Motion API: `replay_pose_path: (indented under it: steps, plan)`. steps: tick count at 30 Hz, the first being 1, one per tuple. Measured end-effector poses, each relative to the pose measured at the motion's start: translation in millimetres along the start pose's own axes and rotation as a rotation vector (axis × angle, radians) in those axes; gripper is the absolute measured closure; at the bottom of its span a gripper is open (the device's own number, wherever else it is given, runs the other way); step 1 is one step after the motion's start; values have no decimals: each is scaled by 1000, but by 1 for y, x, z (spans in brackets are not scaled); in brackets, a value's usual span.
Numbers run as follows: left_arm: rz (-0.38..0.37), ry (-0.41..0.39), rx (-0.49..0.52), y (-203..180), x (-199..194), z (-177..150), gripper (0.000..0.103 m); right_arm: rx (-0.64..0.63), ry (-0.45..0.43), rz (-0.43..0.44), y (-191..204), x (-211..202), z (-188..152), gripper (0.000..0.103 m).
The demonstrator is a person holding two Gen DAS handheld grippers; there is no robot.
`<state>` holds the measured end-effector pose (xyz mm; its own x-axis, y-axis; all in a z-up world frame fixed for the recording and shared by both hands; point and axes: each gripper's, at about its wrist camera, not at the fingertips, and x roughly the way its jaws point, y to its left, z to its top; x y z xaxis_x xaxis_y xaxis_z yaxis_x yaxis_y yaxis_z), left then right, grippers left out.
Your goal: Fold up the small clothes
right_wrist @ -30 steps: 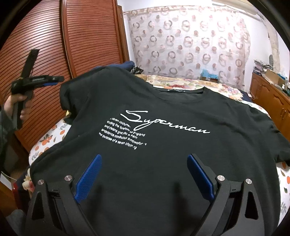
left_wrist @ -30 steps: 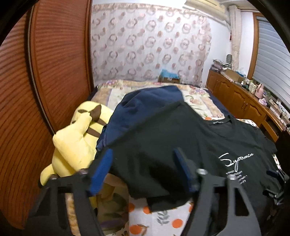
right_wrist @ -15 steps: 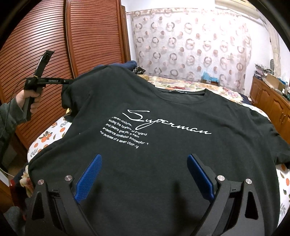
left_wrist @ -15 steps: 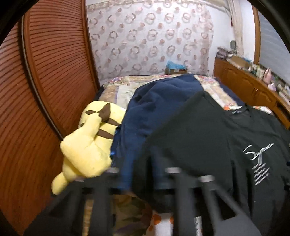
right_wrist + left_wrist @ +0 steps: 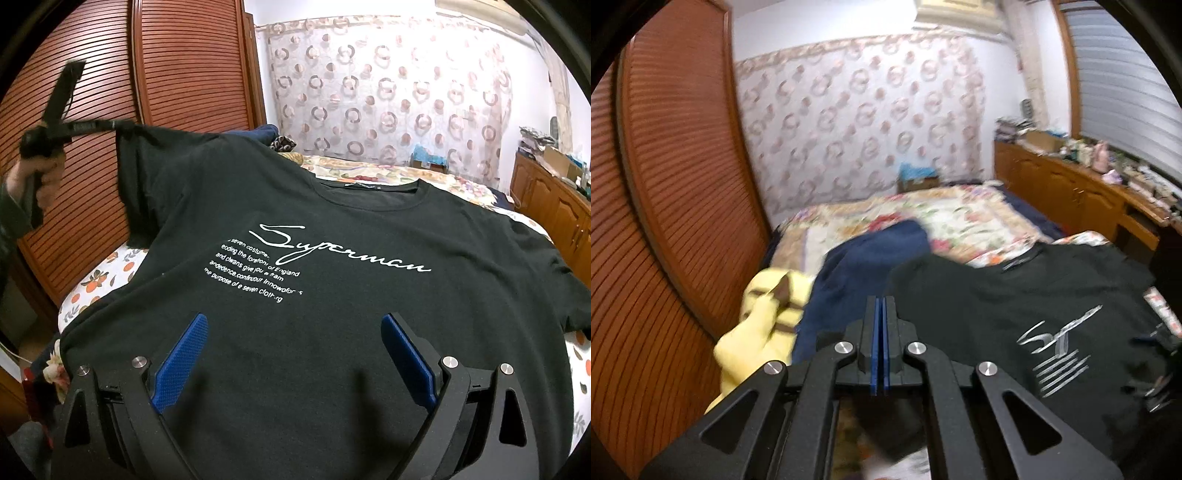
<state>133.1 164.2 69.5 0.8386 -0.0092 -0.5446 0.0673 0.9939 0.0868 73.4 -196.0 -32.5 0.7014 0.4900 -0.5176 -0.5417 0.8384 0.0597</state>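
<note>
While the shirt [image 5: 332, 295] lies face-up across the bed [image 5: 107, 273], the left tool [image 5: 879, 306] pinches its sleeve [image 5: 144, 155] and lifts it, likely for folding inward. Right tool [image 5: 295, 354]: jaws wide, empty, low over the hem.

The left wrist view is smeared with motion blur, so the white print [image 5: 1057, 354] on the black T-shirt [image 5: 997, 302] is unreadable streaks, the yellow plush toy [image 5: 753, 332] has no clear outline, and the small items [image 5: 1108, 162] on the wooden cabinet are too blurred to name. The left hand-held gripper [image 5: 879, 314] hides the T-shirt's near edge, so whether cloth lies between its closed blue pads cannot be told there. In the right wrist view the T-shirt covers most of the bed [image 5: 103, 273], its hem disappears behind the right hand-held gripper [image 5: 293, 332], and the navy garment [image 5: 264, 131] shows only as a sliver.
</note>
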Motion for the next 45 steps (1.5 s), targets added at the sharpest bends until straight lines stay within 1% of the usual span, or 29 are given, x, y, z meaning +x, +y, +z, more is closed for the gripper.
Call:
replay_pose_path:
  steps: [3,4,7,9,11,12,13,14,15,16,17,18,20,22,24,27,29,31,35,39,44,45]
  plan:
    - [-84,-29,21,-33,-5,25,101,7,0,4,-2,0,0,7]
    - [-124,-36,31,-47,-4,35,101,10,1,6,-3,1,0,7]
    - [-206,-46,68,-87,-1,59,101,24,2,15,-6,2,-1,7]
    - [-238,-38,99,-110,4,70,101,35,2,18,-8,2,-1,7]
    - [-238,-22,138,-129,13,78,99,45,1,23,-10,3,0,7]
    - [-237,-16,145,-132,16,78,95,50,1,26,-10,3,-1,7]
    - [-244,-7,147,-135,19,78,87,55,1,29,-12,3,-1,7]
    - [-255,3,141,-135,23,76,75,60,0,32,-13,3,-1,7]
    - [-262,13,132,-132,26,71,69,66,-1,35,-14,3,-1,7]
    - [-266,17,127,-133,26,67,58,72,-3,38,-14,3,-1,7]
    - [-277,29,121,-127,30,60,55,77,-4,41,-14,3,-2,7]
    - [-277,41,121,-132,29,56,53,81,-5,44,-15,3,-2,7]
    - [-262,75,108,-122,36,40,34,84,-6,46,-15,4,-3,7]
    - [-255,87,95,-119,39,30,26,85,-5,46,-14,5,-3,7]
    - [-242,103,79,-112,44,15,24,86,-3,48,-14,5,-3,7]
    - [-221,129,53,-103,48,-12,24,89,7,61,-15,7,0,11]
    - [-192,137,34,-100,48,-35,24,89,15,70,-17,7,3,17]
    - [-185,148,21,-97,48,-51,24,91,16,82,-21,6,7,20]
    - [-163,178,14,-93,48,-85,24,67,14,85,-24,5,22,21]
    - [-145,215,12,-87,53,-103,24,36,24,100,-20,12,32,23]
    - [-146,266,-11,-76,64,-117,24,15,49,142,-11,31,43,34]
    - [-148,273,-14,-75,67,-119,24,8,55,145,-9,36,45,34]
